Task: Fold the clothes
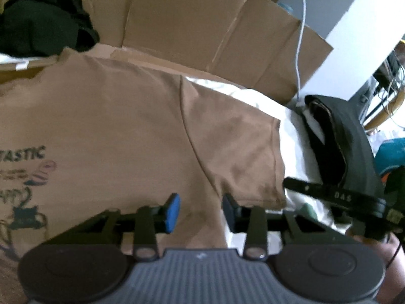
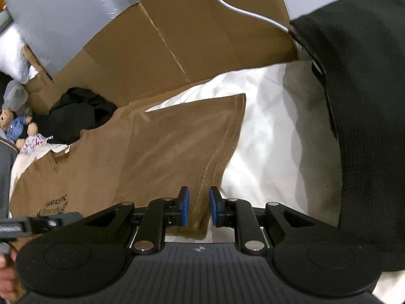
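1. The brown printed cotton T-shirt (image 1: 114,126) is lying flat on the white bed sheet (image 2: 265,126).
2. The left gripper (image 1: 201,211) is hovering part-open near the armpit seam.
3. The right gripper (image 2: 199,209) is straddling the sleeve hem (image 2: 202,177), jaws narrowly apart; pinching both layers would likely help.

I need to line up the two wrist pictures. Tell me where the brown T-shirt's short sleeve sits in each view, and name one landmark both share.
Left wrist view: the short sleeve lies right of centre, pointing toward the lower right, above the left gripper.
Right wrist view: the short sleeve is in the centre, running down between the right gripper fingers.
Shared landmark: the crumpled black garment beyond the shirt's collar.
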A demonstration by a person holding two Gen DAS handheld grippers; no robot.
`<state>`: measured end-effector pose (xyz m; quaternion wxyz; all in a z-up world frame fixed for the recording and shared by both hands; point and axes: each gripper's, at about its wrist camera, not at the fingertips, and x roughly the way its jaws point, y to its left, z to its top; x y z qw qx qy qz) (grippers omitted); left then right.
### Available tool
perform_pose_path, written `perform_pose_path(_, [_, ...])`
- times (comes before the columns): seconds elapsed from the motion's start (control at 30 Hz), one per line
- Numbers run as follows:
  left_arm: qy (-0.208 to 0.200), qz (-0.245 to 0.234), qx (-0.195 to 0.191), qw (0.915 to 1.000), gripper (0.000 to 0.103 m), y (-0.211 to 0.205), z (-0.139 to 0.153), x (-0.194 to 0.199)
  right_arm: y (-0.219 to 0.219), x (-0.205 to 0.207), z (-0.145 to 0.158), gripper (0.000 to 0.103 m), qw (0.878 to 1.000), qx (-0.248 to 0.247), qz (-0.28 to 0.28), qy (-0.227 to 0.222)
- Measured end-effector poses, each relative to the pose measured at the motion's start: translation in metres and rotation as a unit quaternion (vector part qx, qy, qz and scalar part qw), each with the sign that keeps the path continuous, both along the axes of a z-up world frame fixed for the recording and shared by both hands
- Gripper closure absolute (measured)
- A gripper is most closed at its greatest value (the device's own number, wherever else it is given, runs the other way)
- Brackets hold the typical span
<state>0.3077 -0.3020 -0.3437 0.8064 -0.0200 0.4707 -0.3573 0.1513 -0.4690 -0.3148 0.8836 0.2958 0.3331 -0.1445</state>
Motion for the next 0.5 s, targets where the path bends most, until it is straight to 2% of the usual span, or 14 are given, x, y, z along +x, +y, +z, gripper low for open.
perform_pose_path(0.03, [0.002,0.000,0.000,1.0000,0.072,-0.002,-0.003,0.000,-0.003,-0.001,-0.004,0.084,1.000,0.016,-0.006,0.001])
perform_pose_path(0.13, [0.009,-0.003,0.006,0.9999,0.084,-0.008,-0.011,0.000,-0.003,0.000,-0.010,0.084,1.000,0.013,-0.006,0.002])
perform_pose_path(0.37, [0.013,-0.004,0.025,0.9996,0.085,-0.013,-0.026,0.000,-0.004,0.001,-0.016,0.085,1.000,0.022,-0.003,-0.002])
perform_pose_path(0.4, [0.013,-0.004,0.027,0.9996,0.085,-0.014,-0.026,0.000,-0.005,0.001,-0.017,0.087,1.000,0.023,-0.001,-0.002])
perform_pose_path(0.43, [0.013,-0.003,0.030,0.9995,0.085,-0.015,-0.026,0.001,-0.006,0.001,-0.018,0.095,1.000,0.025,0.001,-0.002])
perform_pose_path(0.5, [0.013,0.000,0.032,0.9994,0.085,-0.016,-0.022,0.002,-0.011,-0.002,-0.018,0.100,0.999,0.034,-0.007,-0.001])
